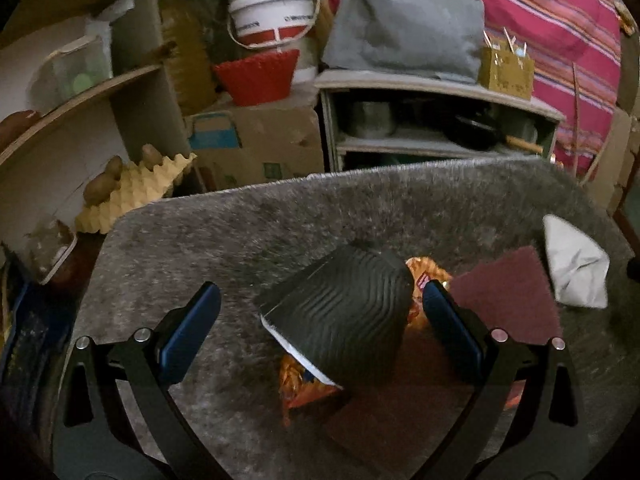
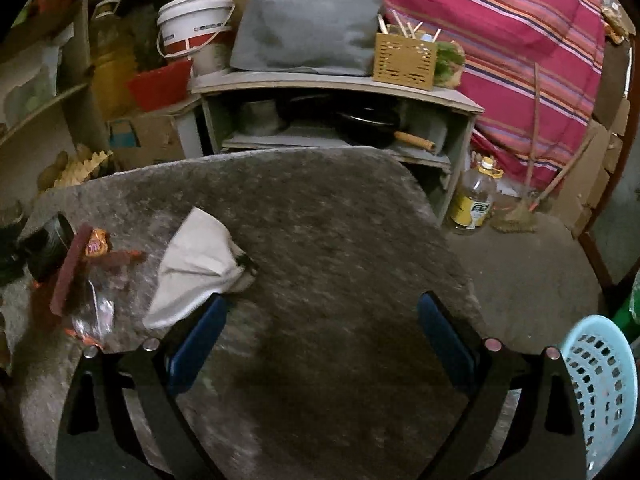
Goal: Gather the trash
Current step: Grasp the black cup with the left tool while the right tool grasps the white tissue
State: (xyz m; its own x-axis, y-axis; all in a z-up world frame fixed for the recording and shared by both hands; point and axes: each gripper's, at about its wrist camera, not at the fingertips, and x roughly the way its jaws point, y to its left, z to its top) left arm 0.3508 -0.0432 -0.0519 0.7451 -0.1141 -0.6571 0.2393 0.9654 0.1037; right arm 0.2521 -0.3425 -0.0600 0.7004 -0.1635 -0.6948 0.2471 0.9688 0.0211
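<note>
Left tongs [image 1: 320, 300] gape wide around the tipped black ridged cup [image 1: 340, 316] on the grey worktop [image 1: 240, 232], nothing gripped, a squeeze looks due, while right tongs [image 2: 320, 320] hang open, empty, near the crumpled white paper [image 2: 196, 264].

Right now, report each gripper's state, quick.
Left gripper: open, straddling the tipped black ribbed cup, not clamped.
Right gripper: open, holding nothing, over the grey table.
</note>
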